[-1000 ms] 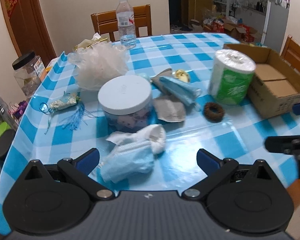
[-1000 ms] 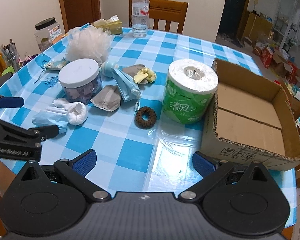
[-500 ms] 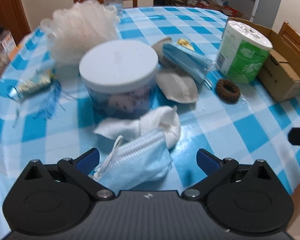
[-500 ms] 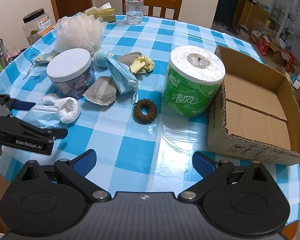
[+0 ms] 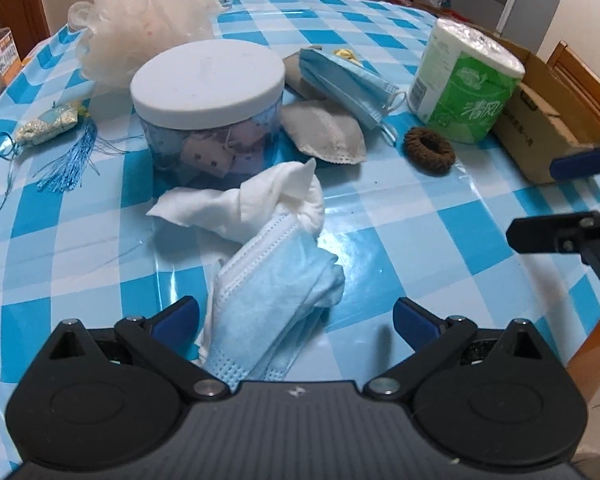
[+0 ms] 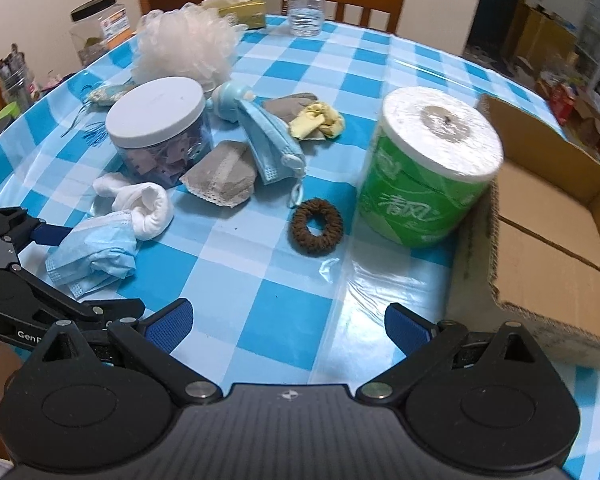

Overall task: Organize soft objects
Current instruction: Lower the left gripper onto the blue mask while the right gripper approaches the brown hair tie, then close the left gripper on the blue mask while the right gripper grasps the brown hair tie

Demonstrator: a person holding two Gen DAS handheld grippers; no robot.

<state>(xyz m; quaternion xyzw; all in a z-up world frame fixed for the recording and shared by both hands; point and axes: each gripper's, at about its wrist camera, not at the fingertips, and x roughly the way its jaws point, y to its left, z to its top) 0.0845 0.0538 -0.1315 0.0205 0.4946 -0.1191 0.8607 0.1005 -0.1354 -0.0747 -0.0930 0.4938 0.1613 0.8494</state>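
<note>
Both grippers were matte black plastic. The left gripper [image 5: 296, 318] had a ribbed dark-grey housing with a small white lightning-style mark, two round recessed hubs, silver pivot screws and blue textured pads [image 5: 178, 316]. The right gripper [image 6: 288, 322] was the same build, blue pads [image 6: 170, 324]. From the right wrist view, partial white "Gen" lettering showed on the left unit's side.

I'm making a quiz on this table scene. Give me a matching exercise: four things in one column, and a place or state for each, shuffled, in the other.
Things:
1. crumpled mask
2. hair tie
3. tissue roll
4. box

Places or states:
A. empty, open top
B. upright beside the box
C. between the open left fingers
D. flat, in front of the roll

Pairs: 1-C, 2-D, 3-B, 4-A
</note>
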